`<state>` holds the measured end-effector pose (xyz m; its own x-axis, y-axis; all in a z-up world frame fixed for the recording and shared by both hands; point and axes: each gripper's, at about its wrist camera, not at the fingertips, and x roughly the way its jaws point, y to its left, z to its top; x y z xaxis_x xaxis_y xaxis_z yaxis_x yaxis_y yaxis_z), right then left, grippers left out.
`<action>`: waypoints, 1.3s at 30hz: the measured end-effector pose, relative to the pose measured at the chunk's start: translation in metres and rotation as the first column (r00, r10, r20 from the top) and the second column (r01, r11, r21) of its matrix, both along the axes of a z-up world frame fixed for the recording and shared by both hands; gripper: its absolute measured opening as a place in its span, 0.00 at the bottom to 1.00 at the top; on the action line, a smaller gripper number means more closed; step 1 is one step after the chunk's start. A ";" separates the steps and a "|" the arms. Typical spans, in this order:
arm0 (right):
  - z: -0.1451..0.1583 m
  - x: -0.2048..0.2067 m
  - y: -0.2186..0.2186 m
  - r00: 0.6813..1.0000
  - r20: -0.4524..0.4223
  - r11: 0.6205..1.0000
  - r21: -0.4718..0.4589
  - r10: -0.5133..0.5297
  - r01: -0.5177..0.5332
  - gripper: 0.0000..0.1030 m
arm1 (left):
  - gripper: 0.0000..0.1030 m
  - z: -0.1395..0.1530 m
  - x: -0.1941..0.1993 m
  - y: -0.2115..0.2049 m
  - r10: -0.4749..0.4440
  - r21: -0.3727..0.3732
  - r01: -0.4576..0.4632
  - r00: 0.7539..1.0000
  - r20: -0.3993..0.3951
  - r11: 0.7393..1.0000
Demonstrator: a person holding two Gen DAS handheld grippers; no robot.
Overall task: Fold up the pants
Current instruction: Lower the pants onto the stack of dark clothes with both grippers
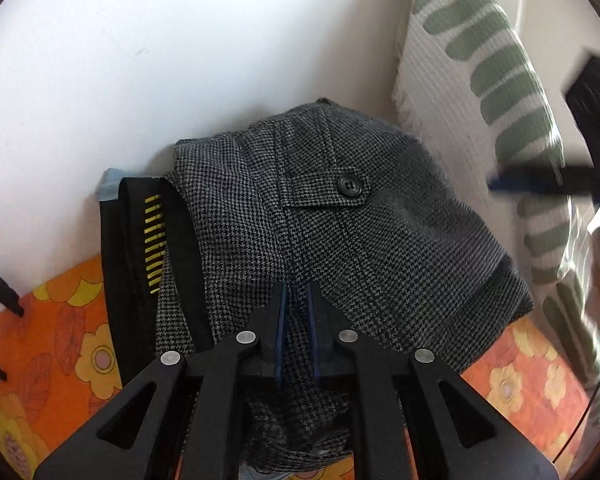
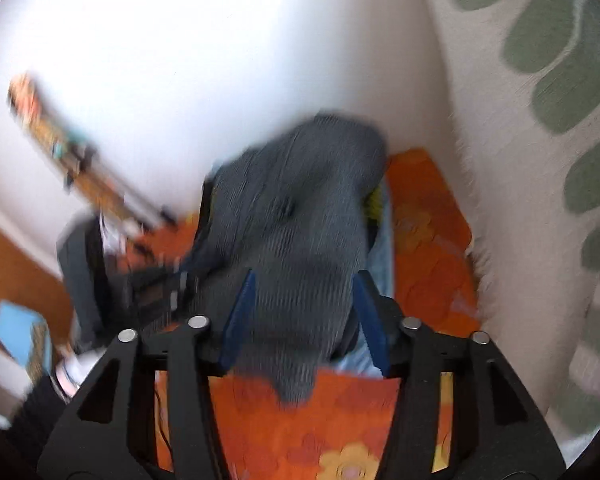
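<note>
Left tool (image 1: 296, 300) pinches pants (image 1: 340, 208)

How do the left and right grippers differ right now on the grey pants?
The left gripper has its jaws nearly together, pinching a fold of the grey pants; the right gripper has its jaws wide apart, with cloth between them but not clamped. The left wrist view is sharp, while the right wrist view is motion-blurred. Both have black frames with blue pads and point at the same pants.

An orange flowered bedspread (image 1: 80, 344) carries the grey pants (image 1: 340, 220), with a black garment (image 1: 132, 248) at their left.
</note>
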<state>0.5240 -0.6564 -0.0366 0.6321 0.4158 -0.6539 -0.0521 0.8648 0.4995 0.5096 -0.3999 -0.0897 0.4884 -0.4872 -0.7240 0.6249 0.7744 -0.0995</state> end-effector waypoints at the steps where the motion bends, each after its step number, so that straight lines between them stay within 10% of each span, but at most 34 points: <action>1: 0.001 0.009 -0.012 0.999 0.001 0.999 0.031 -0.033 0.033 0.53 | 0.09 -0.001 -0.001 0.000 -0.005 0.005 0.005 1.000 0.007 1.000; 10: -0.034 0.109 -0.032 0.978 -0.116 0.976 0.108 -0.175 0.188 0.59 | 0.09 0.005 -0.007 0.011 -0.012 -0.035 0.013 0.999 0.035 0.999; 13: -0.039 0.126 -0.020 0.981 -0.105 0.976 0.128 -0.163 0.176 0.33 | 0.09 0.007 -0.010 0.012 -0.024 -0.039 0.025 0.999 0.040 0.999; 21: 0.004 0.143 0.044 0.995 0.082 0.963 -0.259 -0.060 0.079 0.16 | 0.09 0.003 -0.001 0.008 -0.002 -0.076 0.004 1.000 0.028 0.997; 25: -0.018 0.156 0.056 0.994 -0.005 0.892 -0.442 -0.109 0.096 0.38 | 0.10 -0.001 0.006 0.001 0.007 -0.070 -0.006 1.000 0.003 0.998; 32: 0.004 0.081 0.034 0.983 0.061 0.926 -0.329 -0.173 0.184 0.51 | 0.18 0.012 0.001 0.010 0.015 -0.086 -0.014 1.000 0.006 0.996; 39: -0.034 -0.010 0.038 0.990 -0.055 0.976 -0.182 -0.132 0.120 0.49 | 0.24 0.017 0.004 0.016 0.048 -0.048 -0.047 0.999 0.026 0.998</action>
